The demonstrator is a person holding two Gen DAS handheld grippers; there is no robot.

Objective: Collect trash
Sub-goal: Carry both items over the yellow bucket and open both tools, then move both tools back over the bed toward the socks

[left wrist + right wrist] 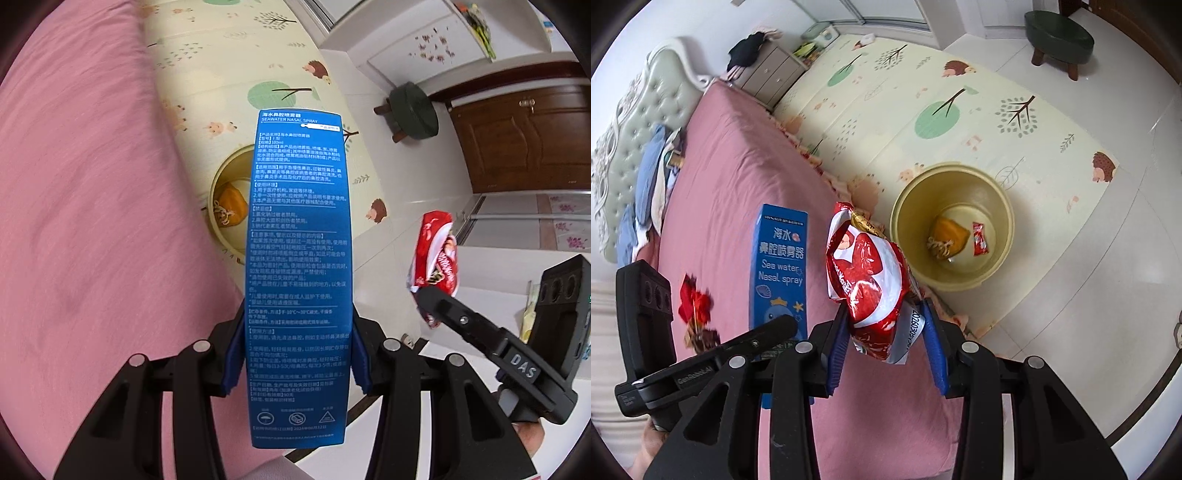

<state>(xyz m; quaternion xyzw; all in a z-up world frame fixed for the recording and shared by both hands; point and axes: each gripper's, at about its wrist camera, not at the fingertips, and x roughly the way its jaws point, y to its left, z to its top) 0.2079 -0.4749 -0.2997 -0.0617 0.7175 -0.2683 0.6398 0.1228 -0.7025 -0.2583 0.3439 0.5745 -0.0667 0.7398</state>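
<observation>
Left claw [297, 362]: blue pads clamped on the flanks of a blue nasal-spray box [297, 258], held upright along the fingers. Box hangs over the edge of the pink bed [92, 184].

Right claw [886, 347]: clamped on the lower end of a crumpled red snack wrapper [871, 273], which sticks up between the pads.

Beyond both claws: yellow bin [905, 206] stands on the patterned play mat [923, 110], just beside the bed. Inside it, an orange piece with a string and a small red wrapper [979, 239].

One more bit of red trash [696, 299] lies on the bed near the left claw.

Step, as judged: carry phase, both items gripped, neither yet over the bin.

Next move calls for: bring each claw above the bin mouth, then part the pads. The tall box may catch on the rim if released off-centre.
</observation>
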